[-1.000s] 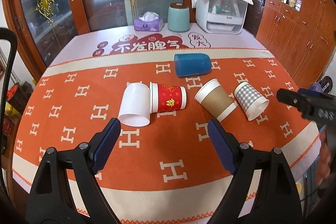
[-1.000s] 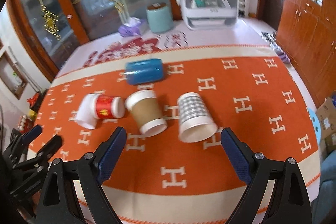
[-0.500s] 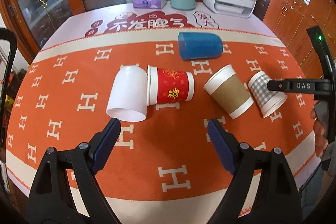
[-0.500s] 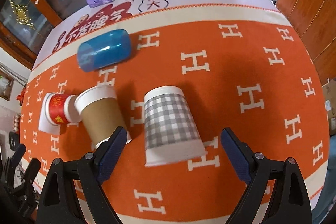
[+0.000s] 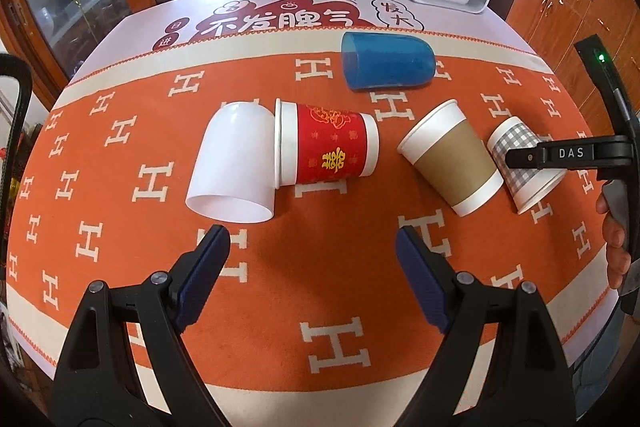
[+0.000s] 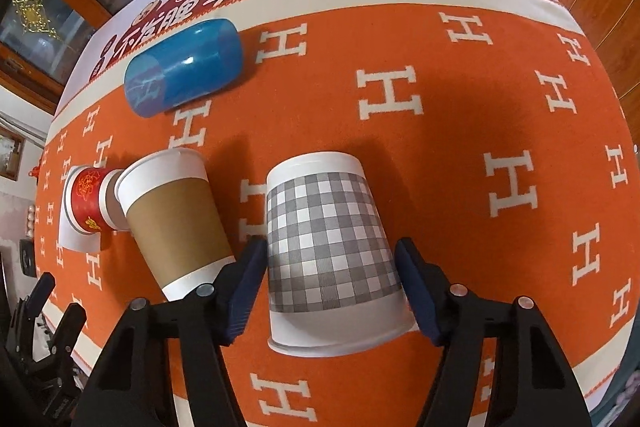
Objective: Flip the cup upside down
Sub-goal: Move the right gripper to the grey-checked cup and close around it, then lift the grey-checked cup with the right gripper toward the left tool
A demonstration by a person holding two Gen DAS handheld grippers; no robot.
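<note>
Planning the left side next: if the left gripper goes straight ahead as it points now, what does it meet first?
Probably the red paper cup, lying on its side ahead of the open left gripper; bare orange tablecloth lies between. Depth is uncertain.

The right gripper (image 6: pixel 330 283) straddles the grey checked paper cup (image 6: pixel 330 247), which lies on its side on the orange H-patterned tablecloth (image 6: pixel 460 75) with its mouth toward the camera; the blue finger pads (image 6: pixel 245 285) sit spread at either side of the cup, at or just off its wall. Just left of that cup lies a brown-sleeved paper cup (image 6: pixel 176 215), with a red paper cup (image 6: pixel 86 199) beyond it. A blue plastic cup (image 6: pixel 184 67) lies farther back to the left.
</note>
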